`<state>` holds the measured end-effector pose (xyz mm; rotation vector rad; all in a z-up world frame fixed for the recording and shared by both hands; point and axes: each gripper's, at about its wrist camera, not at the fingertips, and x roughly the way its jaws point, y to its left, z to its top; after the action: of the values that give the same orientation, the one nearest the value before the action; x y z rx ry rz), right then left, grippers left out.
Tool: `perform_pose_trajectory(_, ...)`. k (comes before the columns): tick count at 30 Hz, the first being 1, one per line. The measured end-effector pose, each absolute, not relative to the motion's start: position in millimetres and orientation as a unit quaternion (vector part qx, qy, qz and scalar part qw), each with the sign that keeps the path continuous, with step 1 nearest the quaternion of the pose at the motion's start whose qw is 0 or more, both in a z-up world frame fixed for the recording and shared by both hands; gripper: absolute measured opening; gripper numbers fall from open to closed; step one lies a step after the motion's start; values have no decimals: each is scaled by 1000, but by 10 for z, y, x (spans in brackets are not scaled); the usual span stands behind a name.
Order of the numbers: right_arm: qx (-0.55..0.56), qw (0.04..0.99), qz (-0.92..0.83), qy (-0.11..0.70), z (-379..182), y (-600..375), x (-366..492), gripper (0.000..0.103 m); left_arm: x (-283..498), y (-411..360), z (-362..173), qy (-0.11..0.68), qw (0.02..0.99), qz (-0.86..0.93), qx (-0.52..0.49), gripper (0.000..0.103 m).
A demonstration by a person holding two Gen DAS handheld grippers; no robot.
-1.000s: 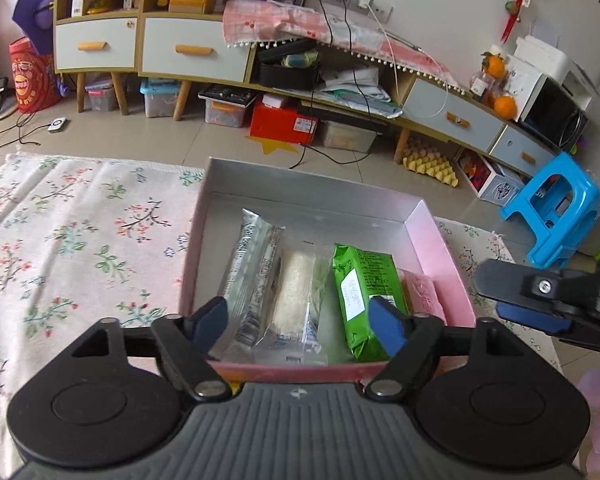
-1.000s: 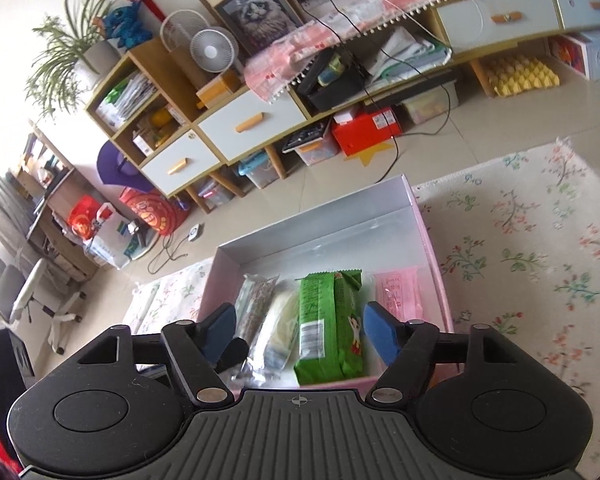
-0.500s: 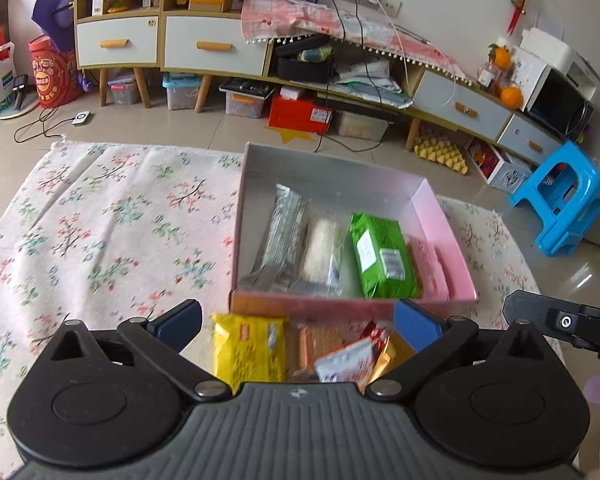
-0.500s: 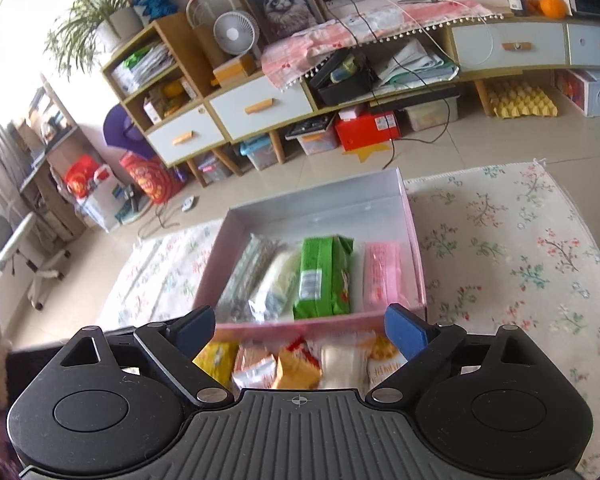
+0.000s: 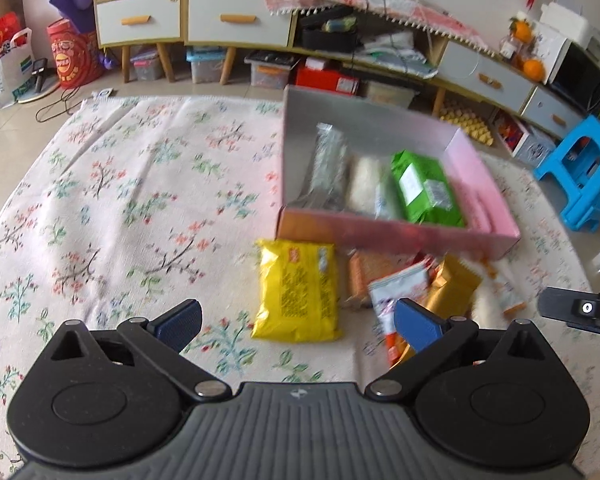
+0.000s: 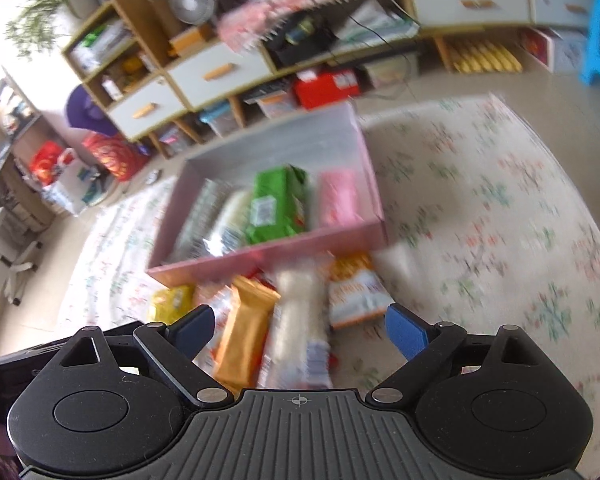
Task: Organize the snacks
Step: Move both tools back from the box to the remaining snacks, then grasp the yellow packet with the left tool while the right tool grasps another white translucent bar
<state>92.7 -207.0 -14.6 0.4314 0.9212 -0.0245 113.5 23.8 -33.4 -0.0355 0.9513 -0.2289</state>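
Lying directly ahead between the spread, empty jaws of the right gripper (image 6: 299, 330), the white bar (image 6: 300, 320) points lengthwise toward the box (image 6: 268, 258). The left gripper (image 5: 298, 322), also released, is aimed nearer the yellow pack (image 5: 296, 294).

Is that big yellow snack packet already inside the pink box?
No, the yellow packet lies on the flowered rug, just outside the near wall of the pink box.

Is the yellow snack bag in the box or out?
Out. The yellow snack bag lies flat on the flowery cloth, in front of the pink box.
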Motion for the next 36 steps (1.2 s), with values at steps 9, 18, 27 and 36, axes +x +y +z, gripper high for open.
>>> perform_pose_trajectory(9,218,852,-33,474,-328,-2147,935,94,1152,368,-482,487,868,-89,-42,102)
perform_pose_trajectory(18,261,834,-18,486,-440,-2075,1047,94,1256,323,-588,493,863,-68,-81,88)
perform_pose_trajectory(27,246,834,-18,494,-521,-1932,1135,93,1283,176,-571,470,879,-71,-41,69)
perform_pose_trajectory(36,212,842,-17,496,-539,-1830,1152,81,1296,102,-563,467,879,-87,-24,52)
